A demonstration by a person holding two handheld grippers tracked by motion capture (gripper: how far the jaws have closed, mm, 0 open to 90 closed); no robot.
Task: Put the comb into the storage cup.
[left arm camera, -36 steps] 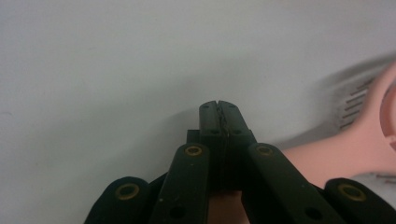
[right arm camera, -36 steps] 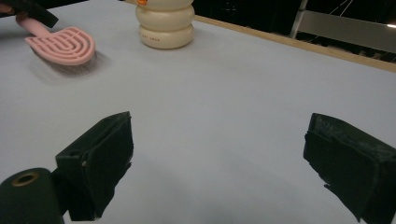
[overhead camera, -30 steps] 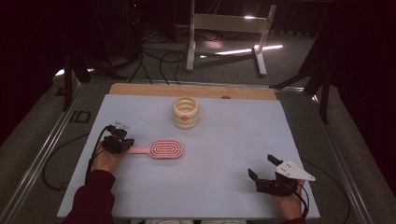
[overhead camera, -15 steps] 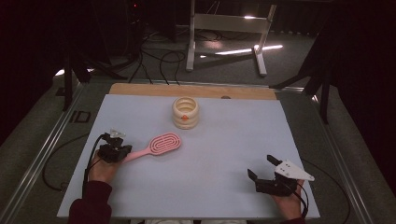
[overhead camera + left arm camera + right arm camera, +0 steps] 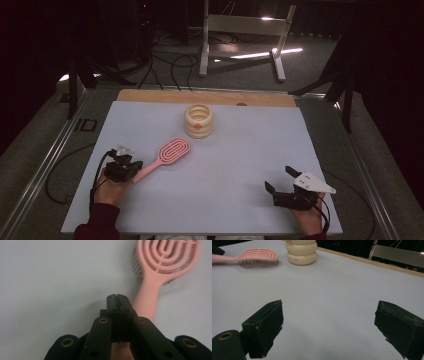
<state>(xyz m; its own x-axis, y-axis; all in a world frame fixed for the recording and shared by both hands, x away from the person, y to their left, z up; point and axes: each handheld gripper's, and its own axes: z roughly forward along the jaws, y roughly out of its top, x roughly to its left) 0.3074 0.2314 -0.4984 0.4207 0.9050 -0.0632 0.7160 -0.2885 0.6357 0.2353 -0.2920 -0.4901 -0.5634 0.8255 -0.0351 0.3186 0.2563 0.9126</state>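
The left gripper (image 5: 117,302) has its fingers pressed together, with the brush (image 5: 150,290) handle running beside and under them; whether any of it is pinched I cannot tell. To steer the brush well, keep the fingers low against the handle and sweep slowly so the head pivots instead of skidding. The brush lies just in front of the jar (image 5: 198,120), towards the left. The right gripper (image 5: 280,182) rests well right of the jar, fingers wide apart on nothing. The pale bench (image 5: 240,165) is smooth, the room beyond it dark, with cables on the floor.
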